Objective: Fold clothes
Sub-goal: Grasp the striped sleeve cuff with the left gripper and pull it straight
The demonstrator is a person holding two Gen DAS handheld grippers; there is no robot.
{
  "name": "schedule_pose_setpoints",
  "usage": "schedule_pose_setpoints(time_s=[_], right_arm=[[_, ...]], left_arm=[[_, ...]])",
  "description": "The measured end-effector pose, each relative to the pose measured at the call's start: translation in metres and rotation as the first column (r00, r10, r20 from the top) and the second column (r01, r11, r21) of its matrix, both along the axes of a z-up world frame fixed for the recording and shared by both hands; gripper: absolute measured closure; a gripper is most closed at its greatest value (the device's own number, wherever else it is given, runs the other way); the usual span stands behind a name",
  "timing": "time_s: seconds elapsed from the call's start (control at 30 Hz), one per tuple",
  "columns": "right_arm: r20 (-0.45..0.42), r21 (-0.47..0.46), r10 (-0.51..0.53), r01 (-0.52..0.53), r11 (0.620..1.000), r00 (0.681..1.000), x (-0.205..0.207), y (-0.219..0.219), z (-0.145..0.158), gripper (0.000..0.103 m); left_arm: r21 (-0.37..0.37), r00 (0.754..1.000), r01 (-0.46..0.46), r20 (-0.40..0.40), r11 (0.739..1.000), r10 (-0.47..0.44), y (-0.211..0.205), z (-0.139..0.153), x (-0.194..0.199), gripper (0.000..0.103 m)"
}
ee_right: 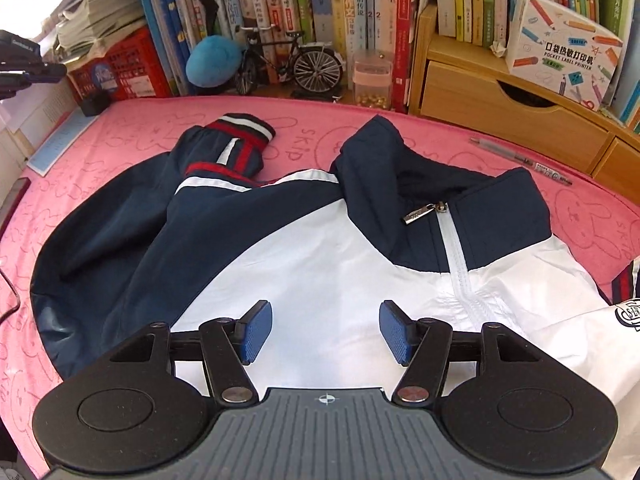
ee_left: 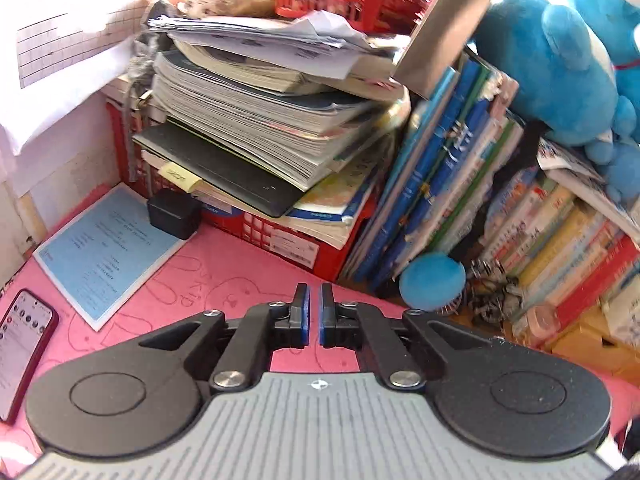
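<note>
A white box (ee_right: 566, 50) on the wooden drawers (ee_right: 508, 110) reads "POCKET LABEL PRINTER" under a line of Chinese characters. The pink mat (ee_right: 120, 128) carries rabbit outlines and the word "SKIP". The book (ee_right: 390, 20) spines bear Chinese titles. The jacket's crest (ee_right: 628, 314), at the right edge, is cut off and unreadable.

The jacket (ee_right: 328, 256), navy and white, lies front up on the mat, zipper pull (ee_right: 416, 214) at the collar, one sleeve with its striped cuff (ee_right: 244, 126) bent toward the books. The right gripper (ee_right: 326, 332) hovers over the white chest panel, fingers spread wide and holding nothing.

The left gripper (ee_left: 314, 316) points at stacked books (ee_left: 256, 120) and a red crate (ee_left: 280, 236), its pads nearly together with nothing between them. A phone (ee_left: 24, 344) and a blue sheet (ee_left: 108, 248) lie on the mat near it; no jacket shows there.
</note>
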State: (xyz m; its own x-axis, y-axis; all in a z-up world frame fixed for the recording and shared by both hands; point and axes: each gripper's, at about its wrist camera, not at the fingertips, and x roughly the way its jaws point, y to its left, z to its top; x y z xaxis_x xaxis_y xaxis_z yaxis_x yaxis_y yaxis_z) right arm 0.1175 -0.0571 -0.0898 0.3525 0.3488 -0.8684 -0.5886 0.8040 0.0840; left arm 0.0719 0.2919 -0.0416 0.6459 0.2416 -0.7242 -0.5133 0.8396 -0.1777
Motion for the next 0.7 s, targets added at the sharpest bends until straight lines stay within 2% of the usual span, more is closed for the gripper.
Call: schedule_pose_setpoints(time_s=[0.03,0.07,0.13,0.2,0.27,0.37,0.47,0.5,0.6,0.7], right_arm=[[-0.004,-0.004,-0.003,0.003,1.0,1.0,-0.001,0.002,-0.002,0.04],[-0.008,-0.009,-0.004,0.004,1.0,1.0,-0.002,0.004,-0.003,0.04],[-0.015,-0.022,0.001,-0.002,1.0,1.0,-0.005,0.009,-0.005,0.04],[-0.014,-0.032,0.015,-0.015,0.999,1.0,-0.009,0.013,-0.005,0.04],[-0.002,-0.046,0.034,-0.034,0.998,0.999,-0.012,0.017,-0.005,0.039],[0.01,-0.065,0.05,-0.049,0.997,0.999,-0.016,0.019,-0.005,0.036],[0.0,-0.075,0.04,-0.039,0.996,0.999,-0.015,0.018,-0.01,0.035],[-0.005,-0.079,0.034,-0.034,0.996,0.999,-0.015,0.018,-0.012,0.035],[-0.008,-0.11,0.036,-0.037,0.993,0.999,-0.016,0.022,-0.019,0.033],[-0.007,-0.147,0.045,-0.045,0.988,0.999,-0.018,0.028,-0.026,0.031]], left_arm=[[0.01,0.996,0.078,-0.047,0.997,-0.078,-0.011,-0.008,0.005,0.075],[0.016,0.984,0.156,-0.094,0.988,-0.154,-0.021,-0.016,0.009,0.067],[0.009,0.942,0.295,-0.17,0.956,-0.289,-0.047,-0.035,0.02,0.034],[0.007,0.887,0.407,-0.242,0.914,-0.393,-0.08,-0.059,0.032,0.023],[0.006,0.845,0.46,-0.311,0.888,-0.435,-0.103,-0.081,0.043,0.023],[-0.005,0.817,0.477,-0.366,0.879,-0.446,-0.116,-0.103,0.05,0.021],[-0.016,0.794,0.487,-0.408,0.873,-0.45,-0.125,-0.119,0.055,0.006],[-0.027,0.79,0.486,-0.415,0.874,-0.452,-0.125,-0.12,0.056,0.001],[-0.087,0.791,0.458,-0.413,0.885,-0.45,-0.117,-0.121,0.061,0.0],[-0.089,0.795,0.455,-0.406,0.886,-0.45,-0.115,-0.12,0.061,0.0]])
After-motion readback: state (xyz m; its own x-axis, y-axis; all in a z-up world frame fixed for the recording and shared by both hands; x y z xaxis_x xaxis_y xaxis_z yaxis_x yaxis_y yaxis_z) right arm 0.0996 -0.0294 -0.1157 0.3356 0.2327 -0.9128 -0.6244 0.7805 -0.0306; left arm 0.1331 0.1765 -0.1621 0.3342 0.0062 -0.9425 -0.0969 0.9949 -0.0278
